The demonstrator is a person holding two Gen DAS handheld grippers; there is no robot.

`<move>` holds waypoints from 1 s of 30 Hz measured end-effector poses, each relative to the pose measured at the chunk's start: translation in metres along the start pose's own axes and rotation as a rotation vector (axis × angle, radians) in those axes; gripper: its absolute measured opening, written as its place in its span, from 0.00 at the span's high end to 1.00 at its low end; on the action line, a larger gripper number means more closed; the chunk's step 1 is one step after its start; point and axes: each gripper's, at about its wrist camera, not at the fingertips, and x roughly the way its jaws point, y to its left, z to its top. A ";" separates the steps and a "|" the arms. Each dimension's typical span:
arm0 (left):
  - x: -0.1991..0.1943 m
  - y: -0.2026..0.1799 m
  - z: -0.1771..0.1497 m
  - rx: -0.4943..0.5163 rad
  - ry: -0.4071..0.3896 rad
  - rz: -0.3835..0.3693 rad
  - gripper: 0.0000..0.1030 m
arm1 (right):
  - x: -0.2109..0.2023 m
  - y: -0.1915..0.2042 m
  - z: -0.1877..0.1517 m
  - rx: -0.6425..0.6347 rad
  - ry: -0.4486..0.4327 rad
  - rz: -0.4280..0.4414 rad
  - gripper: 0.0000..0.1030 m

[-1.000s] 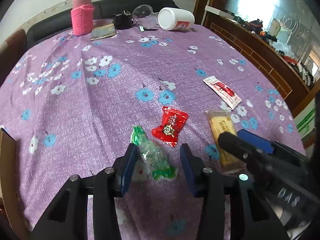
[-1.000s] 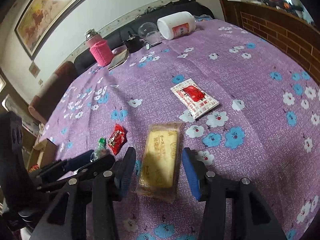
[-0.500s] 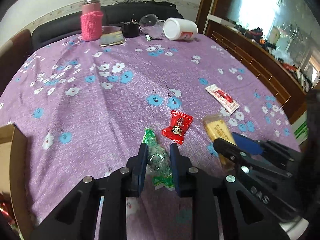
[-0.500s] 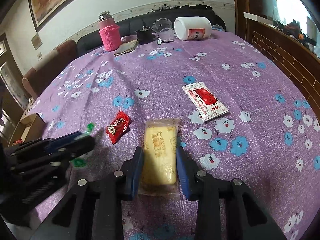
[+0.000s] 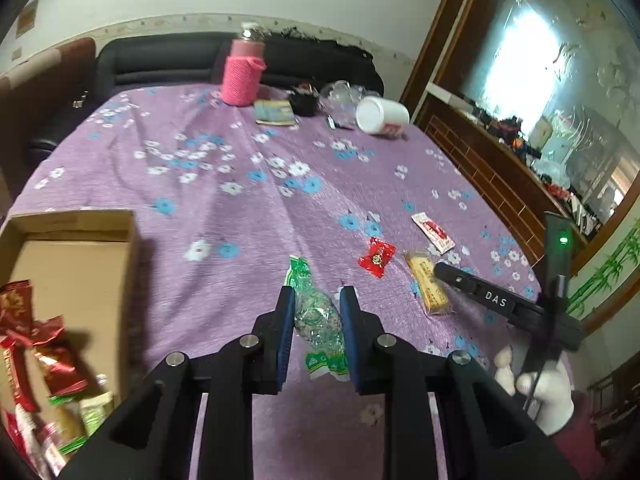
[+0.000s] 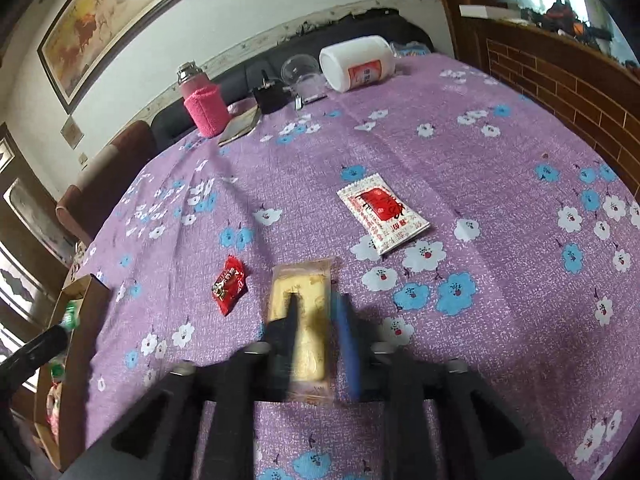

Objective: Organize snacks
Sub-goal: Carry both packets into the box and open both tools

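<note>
A: What's my left gripper (image 5: pixel 316 320) got?

B: Its jaws are clamped on the green candy bag (image 5: pixel 318 316), bottom center of frame; the cardboard box (image 5: pixel 80 264) of snacks sits lower left.

A: And my right gripper (image 6: pixel 316 344)?

B: Jaws are opening around the yellow cake bar (image 6: pixel 304 320) lying on the bench (image 6: pixel 480 160), red candy (image 6: pixel 229 285) left of it.

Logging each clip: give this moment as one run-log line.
left tool: shut on green candy | right tool: jaws opening, yellow cake bar between them | cardboard box: holds snacks
</note>
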 end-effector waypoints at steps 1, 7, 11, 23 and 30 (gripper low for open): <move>-0.005 0.003 -0.001 -0.005 -0.008 -0.002 0.79 | 0.003 0.002 0.001 -0.004 0.022 0.006 0.43; -0.027 0.019 -0.009 -0.042 -0.043 -0.010 0.79 | 0.025 0.033 0.005 -0.165 0.084 -0.151 0.42; -0.040 0.030 -0.013 -0.073 -0.066 -0.018 0.79 | 0.029 0.048 0.000 -0.275 0.105 -0.234 0.65; -0.071 0.068 -0.025 -0.130 -0.113 -0.023 0.79 | -0.022 0.067 -0.048 -0.213 0.184 0.101 0.65; -0.087 0.116 -0.021 -0.183 -0.124 0.053 0.79 | -0.043 0.133 -0.035 -0.229 0.153 0.290 0.65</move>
